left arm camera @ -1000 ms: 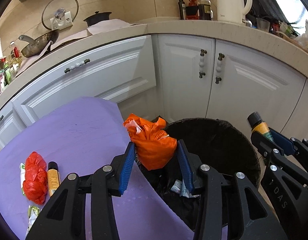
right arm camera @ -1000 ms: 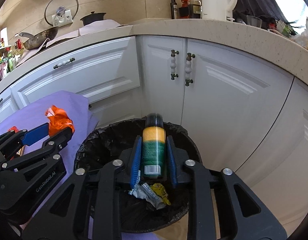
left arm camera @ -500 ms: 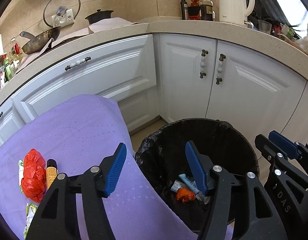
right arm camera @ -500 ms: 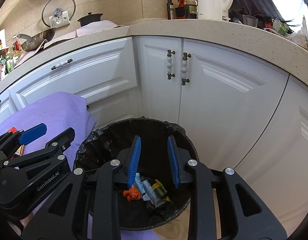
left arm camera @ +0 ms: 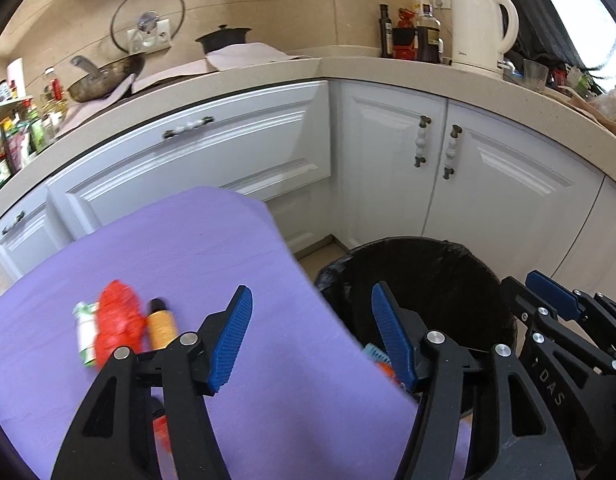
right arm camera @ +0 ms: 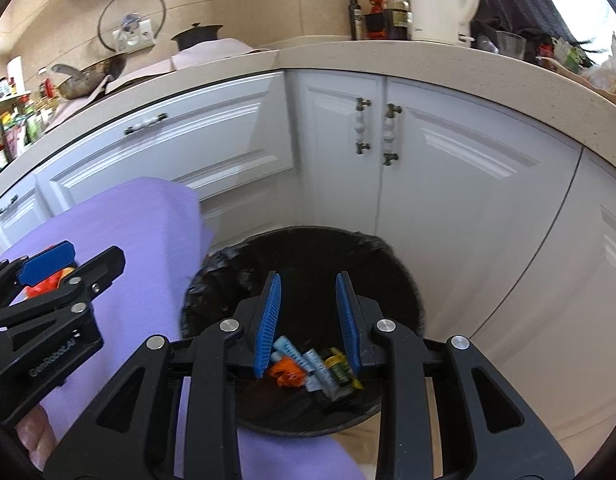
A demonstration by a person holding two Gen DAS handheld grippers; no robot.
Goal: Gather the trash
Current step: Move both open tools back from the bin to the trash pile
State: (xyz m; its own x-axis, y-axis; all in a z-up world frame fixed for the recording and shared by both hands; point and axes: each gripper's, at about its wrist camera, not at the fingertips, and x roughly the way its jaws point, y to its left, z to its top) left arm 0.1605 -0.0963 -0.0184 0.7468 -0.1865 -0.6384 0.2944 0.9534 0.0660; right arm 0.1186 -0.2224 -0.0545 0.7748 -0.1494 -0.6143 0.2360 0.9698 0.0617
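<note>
Two tools empty, jaws apart — left tool wider, right tool narrower above black bin. Red bag and orange bottle blurred, lower left on purple tabletop, just left of left tool. Discarded wrappers at bin bottom.

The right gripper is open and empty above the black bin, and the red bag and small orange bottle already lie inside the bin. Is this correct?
Not quite: the red bag and orange bottle lie on the purple cloth, outside the bin, as the left wrist view shows. The right gripper is indeed open and empty above it.
</note>
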